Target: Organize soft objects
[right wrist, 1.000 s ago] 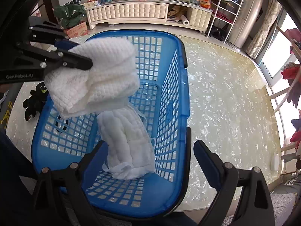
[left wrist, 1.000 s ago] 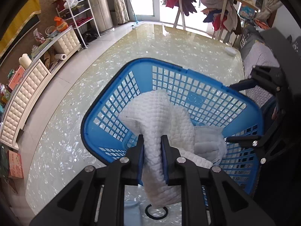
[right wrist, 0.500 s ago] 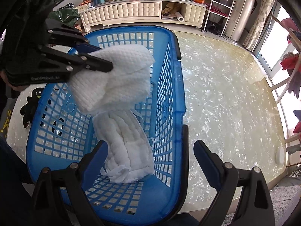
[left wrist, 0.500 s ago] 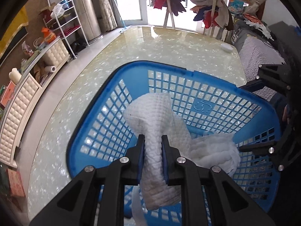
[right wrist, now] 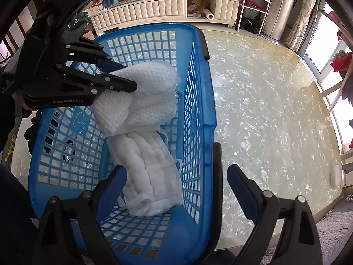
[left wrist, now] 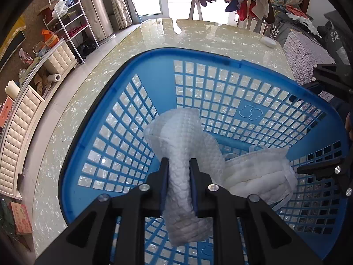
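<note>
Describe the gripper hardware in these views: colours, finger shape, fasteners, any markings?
Both are matte black, angular linkage frames with silver round-head screws at the joints. The left gripper has straight black fingers lined with blue pads; seen from the right wrist view, its body carries white "GenRobot.AI" lettering. The right gripper has the same black frame with tapered blue-faced fingers. No cables visible.

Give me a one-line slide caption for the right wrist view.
Left gripper holds a white waffle towel over a blue basket while the right gripper waits open.
</note>
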Demonstrator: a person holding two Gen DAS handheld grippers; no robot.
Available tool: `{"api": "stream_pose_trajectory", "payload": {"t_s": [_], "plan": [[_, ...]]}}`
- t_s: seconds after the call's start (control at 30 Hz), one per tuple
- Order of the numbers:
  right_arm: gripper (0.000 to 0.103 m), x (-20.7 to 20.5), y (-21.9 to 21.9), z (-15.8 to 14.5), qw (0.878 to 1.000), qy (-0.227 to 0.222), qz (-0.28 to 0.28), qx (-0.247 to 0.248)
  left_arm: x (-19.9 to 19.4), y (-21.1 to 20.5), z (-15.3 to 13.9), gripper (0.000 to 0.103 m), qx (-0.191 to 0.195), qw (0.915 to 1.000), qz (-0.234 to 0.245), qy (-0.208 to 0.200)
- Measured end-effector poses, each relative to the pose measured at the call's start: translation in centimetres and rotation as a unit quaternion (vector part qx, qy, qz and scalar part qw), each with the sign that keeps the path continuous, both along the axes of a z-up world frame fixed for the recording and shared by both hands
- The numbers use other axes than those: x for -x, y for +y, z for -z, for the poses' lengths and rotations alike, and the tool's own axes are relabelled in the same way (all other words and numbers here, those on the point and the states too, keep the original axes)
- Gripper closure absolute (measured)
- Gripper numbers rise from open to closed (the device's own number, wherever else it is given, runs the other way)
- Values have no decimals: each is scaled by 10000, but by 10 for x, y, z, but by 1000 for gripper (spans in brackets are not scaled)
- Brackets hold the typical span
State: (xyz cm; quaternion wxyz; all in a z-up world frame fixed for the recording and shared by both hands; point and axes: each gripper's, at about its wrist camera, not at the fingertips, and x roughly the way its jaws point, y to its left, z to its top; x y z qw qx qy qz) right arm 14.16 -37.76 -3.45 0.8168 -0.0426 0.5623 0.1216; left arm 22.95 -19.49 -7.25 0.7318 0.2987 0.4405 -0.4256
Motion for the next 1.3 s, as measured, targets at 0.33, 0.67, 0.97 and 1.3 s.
{"api": "stream_pose_trajectory", "payload": {"t_s": [0.33,0.67,0.97,1.3], "plan": [[11,0,-1,2,10000,11,56,35,4,-1,3,48,-270,9995,-104,-120],[11,2,-5,-4,9998,-78,147,-59,5,5,-23,30,-333,9983,-445,-160],[11,9,0,-25,9991,-284,251,-201,24,24,-63,19,38,9970,-709,-321],[11,27,21,-42,9987,-433,216,-156,59,56,-97,0,256,9943,-882,-547]]}}
